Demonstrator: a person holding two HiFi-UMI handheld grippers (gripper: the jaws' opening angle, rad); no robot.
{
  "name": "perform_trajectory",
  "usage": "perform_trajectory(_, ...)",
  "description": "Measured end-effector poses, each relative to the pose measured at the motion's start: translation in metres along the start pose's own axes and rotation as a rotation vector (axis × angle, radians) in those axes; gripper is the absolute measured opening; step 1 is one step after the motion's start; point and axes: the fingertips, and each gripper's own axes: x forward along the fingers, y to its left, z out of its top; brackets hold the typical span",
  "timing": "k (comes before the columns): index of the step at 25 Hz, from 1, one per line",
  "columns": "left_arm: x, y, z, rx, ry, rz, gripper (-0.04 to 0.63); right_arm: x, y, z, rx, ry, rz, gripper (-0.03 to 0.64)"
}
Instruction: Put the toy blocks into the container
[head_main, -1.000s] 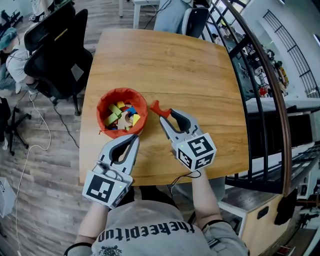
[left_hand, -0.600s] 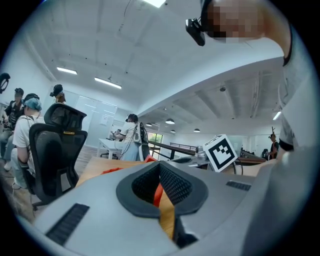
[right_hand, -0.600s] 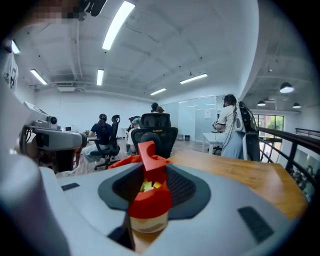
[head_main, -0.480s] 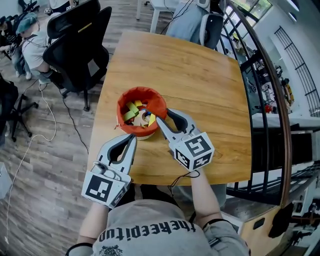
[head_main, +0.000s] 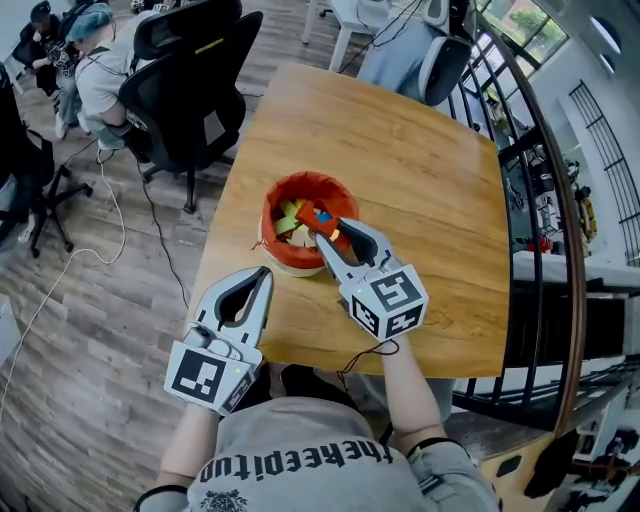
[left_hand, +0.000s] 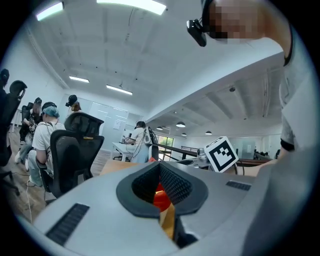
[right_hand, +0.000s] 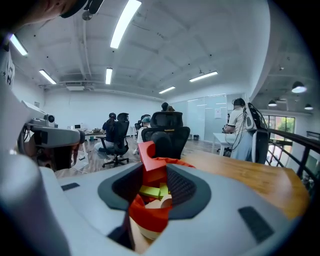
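Red block (head_main: 313, 213), one of the toy blocks, is clamped between the jaws of the right hand-held gripper (head_main: 326, 230). It hangs over the open mouth of the orange container (head_main: 300, 179), not beside it. The coming move turns on that relation: the container lies directly below the jaw tips, so the block only has to go down.

In the head view the block sits inside the rim line on every side, a little towards the near right of the opening. The right gripper view agrees. There the block stands up out of the pads with its long axis roughly upright, leaning slightly left, and its curved cut-out at the top. Just past it lie the yellow-green blocks (right_hand: 150, 191) already in the container, whose near rim shows under the pads. I cannot tell whether the held block already touches that pile.

The left hand-held gripper (head_main: 262, 275) lies nearer the person, short of the container on its near-left side. Its jaws are together with nothing between them, so the right hand is the one placed to act.

Opening the right jaws here should drop the block inside, and catching the rim looks unlikely. No other block shows on the surface (head_main: 420, 180), so this is probably the last one.
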Motion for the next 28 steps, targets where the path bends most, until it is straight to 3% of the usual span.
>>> perform_trajectory(12, -0.011, 0.006, 0.003, 0.003, -0.022, 0.047, 0.014, 0.006, 0.004, -0.005, 0.013, 0.011, 0.013, 0.158)
perform_trajectory(24, -0.006, 0.003, 0.002, 0.000, -0.011, 0.031, 0.014, 0.003, -0.007, 0.000, 0.065, -0.034, -0.013, 0.156)
perform_trajectory(28, -0.004, 0.001, 0.002, 0.001, -0.010, 0.019, 0.014, 0.001, -0.006, -0.001, 0.067, -0.031, -0.010, 0.123)
